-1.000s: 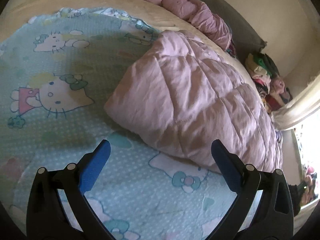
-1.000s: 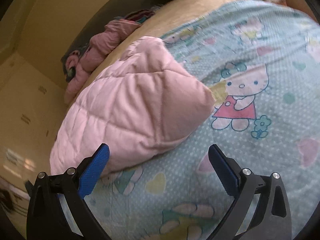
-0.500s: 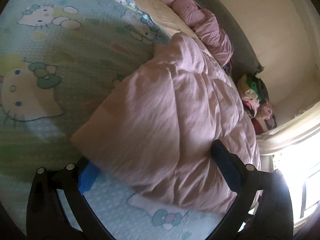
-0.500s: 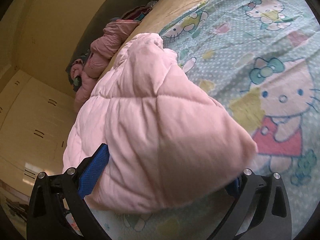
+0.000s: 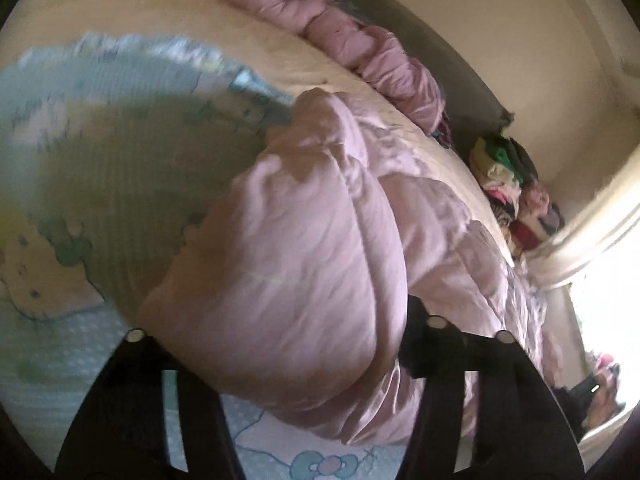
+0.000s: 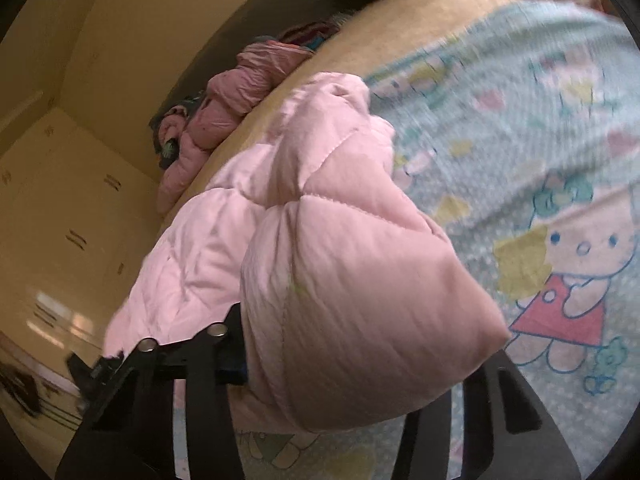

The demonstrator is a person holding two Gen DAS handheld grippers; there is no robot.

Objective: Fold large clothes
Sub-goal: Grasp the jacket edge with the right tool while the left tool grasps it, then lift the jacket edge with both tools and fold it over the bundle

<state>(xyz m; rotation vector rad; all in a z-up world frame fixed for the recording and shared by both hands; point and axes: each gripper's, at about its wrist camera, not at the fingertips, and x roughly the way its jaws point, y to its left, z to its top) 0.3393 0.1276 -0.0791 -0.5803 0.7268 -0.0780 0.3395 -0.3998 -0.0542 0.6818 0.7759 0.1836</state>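
Note:
A pink quilted comforter (image 5: 304, 264) lies folded on a bed with a light-blue cartoon-cat sheet (image 5: 100, 184). My left gripper (image 5: 276, 344) is shut on one corner of the comforter, which bulges over the jaws and hides the pads. In the right wrist view, my right gripper (image 6: 352, 360) is shut on the other corner of the comforter (image 6: 360, 288), lifted off the sheet (image 6: 520, 128). The blue pads are mostly hidden by fabric.
A crumpled darker pink jacket (image 5: 360, 48) lies along the far edge of the bed, also in the right wrist view (image 6: 224, 112). A pile of mixed clothes (image 5: 508, 184) sits by the wall near a bright window. Cream cupboards (image 6: 60, 220) stand at left.
Both grippers moved in onto the comforter's near corners and closed from open. The corners now rise off the sheet, bunched between the jaws.

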